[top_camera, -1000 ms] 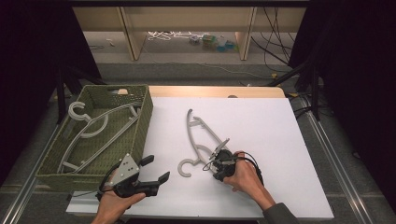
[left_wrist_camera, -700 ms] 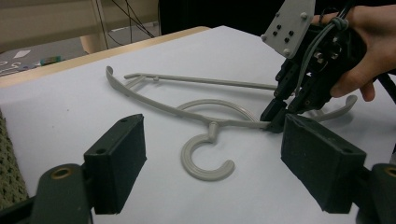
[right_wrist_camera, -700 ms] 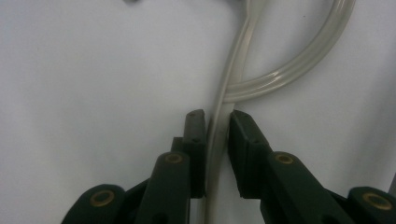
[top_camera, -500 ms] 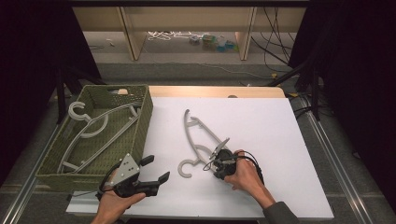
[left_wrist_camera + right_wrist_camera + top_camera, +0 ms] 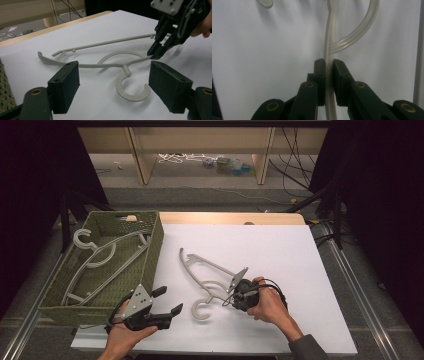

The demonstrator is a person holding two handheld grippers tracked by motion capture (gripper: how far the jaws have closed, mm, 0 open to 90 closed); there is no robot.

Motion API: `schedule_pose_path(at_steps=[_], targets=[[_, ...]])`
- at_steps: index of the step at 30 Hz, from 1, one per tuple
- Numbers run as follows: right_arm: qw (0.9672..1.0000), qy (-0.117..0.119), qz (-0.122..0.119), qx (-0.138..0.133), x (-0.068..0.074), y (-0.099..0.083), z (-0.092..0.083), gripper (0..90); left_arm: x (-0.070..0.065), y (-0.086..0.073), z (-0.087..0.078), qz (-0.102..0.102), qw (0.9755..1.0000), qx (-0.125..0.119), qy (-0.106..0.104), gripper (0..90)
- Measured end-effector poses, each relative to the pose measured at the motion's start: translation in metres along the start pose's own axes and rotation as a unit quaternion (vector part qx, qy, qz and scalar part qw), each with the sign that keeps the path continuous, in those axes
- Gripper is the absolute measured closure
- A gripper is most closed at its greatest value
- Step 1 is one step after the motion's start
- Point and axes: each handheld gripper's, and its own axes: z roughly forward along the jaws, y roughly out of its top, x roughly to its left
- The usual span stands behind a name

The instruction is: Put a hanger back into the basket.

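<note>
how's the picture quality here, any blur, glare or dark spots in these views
High view: the white table is evenly lit, the surroundings fall near black, and the hanger casts only a faint shadow. Left gripper view: the hanger is fairly sharp, its own near jaws soft. Right gripper view: the right gripper shut on the hanger looks hazy, with dark corners.

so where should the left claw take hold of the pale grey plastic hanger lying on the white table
Best on the free straight arm of the pale grey plastic hanger, coming down from above with the left claw open across it. The hanger lies flat on the white table, so only a top-down pinch fits. The right claw is already shut on the thin shoulder bar near the hook.
</note>
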Motion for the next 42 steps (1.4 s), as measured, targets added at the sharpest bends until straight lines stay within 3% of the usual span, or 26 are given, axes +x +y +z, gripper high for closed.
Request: schedule_pose_path(at_steps=[3,6,10,12,14,22,28,29,30,38,41,42], targets=[[0.9996,0.003,-0.028,-0.007,0.001,-0.001,-0.01,82.3,-0.001,0.001,0.007,0.008,0.9999,0.008,-0.001,26.2],[0.9996,-0.001,-0.027,-0.014,0.002,-0.003,-0.02,82.3,-0.002,0.002,0.018,0.006,0.9997,0.02,-0.009,26.8],[0.9992,0.0,-0.037,-0.017,0.003,-0.004,-0.031,82.3,-0.003,0.009,0.031,0.03,0.9991,0.03,0.0,27.7],[0.999,0.002,-0.039,-0.021,0.004,-0.004,-0.035,82.3,-0.001,0.014,0.037,0.052,0.9983,0.025,0.004,28.5],[0.9988,0.004,-0.043,-0.023,0.005,-0.005,-0.039,82.3,0.0,0.016,0.042,0.055,0.9981,0.029,0.002,28.8],[0.998,0.012,-0.056,-0.024,0.014,-0.005,-0.05,82.3,0.001,0.018,0.059,0.102,0.9922,0.071,0.008,30.3],[0.9972,0.018,-0.067,-0.029,0.021,-0.002,-0.056,82.4,-0.001,0.017,0.061,0.154,0.9837,0.093,-0.005,32.2],[0.997,0.019,-0.071,-0.027,0.022,-0.001,-0.057,82.3,-0.002,0.017,0.062,0.151,0.9843,0.091,-0.005,32.5],[0.9968,0.021,-0.073,-0.026,0.023,-0.001,-0.058,82.3,-0.002,0.017,0.061,0.163,0.9817,0.099,-0.004,32.5],[0.9959,0.027,-0.083,-0.027,0.028,0.001,-0.06,82.3,-0.005,0.016,0.065,0.209,0.9717,0.107,-0.028,34.1],[0.9952,0.029,-0.089,-0.028,0.03,0.003,-0.061,82.4,-0.006,0.016,0.067,0.235,0.9649,0.112,-0.037,36.7],[0.9949,0.031,-0.093,-0.025,0.03,0.003,-0.061,82.4,-0.006,0.017,0.067,0.246,0.9616,0.116,-0.041,38.2]])
